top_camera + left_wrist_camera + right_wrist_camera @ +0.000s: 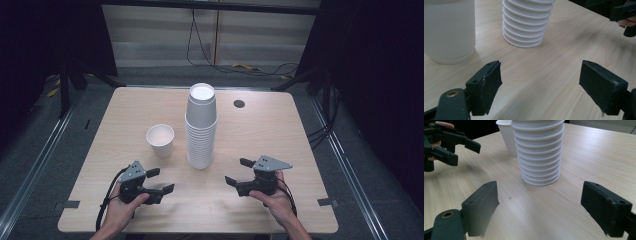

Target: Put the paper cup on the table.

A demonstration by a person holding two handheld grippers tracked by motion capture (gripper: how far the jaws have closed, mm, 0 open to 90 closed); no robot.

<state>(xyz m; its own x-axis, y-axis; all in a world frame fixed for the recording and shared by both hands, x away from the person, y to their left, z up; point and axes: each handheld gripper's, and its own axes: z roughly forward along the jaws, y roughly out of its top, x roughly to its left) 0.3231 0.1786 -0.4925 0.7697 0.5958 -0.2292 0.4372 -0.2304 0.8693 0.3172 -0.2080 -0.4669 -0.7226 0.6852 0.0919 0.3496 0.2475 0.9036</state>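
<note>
A tall stack of white paper cups (201, 127) (527, 22) (539, 152) stands upright at the middle of the wooden table (280, 135). Just left of it a single white paper cup (160, 140) (449, 30) (506, 135) stands upright, mouth up. My left gripper (166, 179) (540, 82) is held low over the table in front of the single cup, jaws wide apart and holding nothing. My right gripper (233, 170) (540, 205) is at the front right of the stack, pointing toward it, also open and holding nothing. Each gripper view catches the other gripper, the right gripper (624, 15) and the left gripper (467, 153).
A dark round cable hole (239, 103) sits in the table behind and right of the stack. Grey tape tabs (70, 204) mark the front corners. Cables (260, 67) lie on the floor beyond the far edge. Bare wood lies between the two grippers.
</note>
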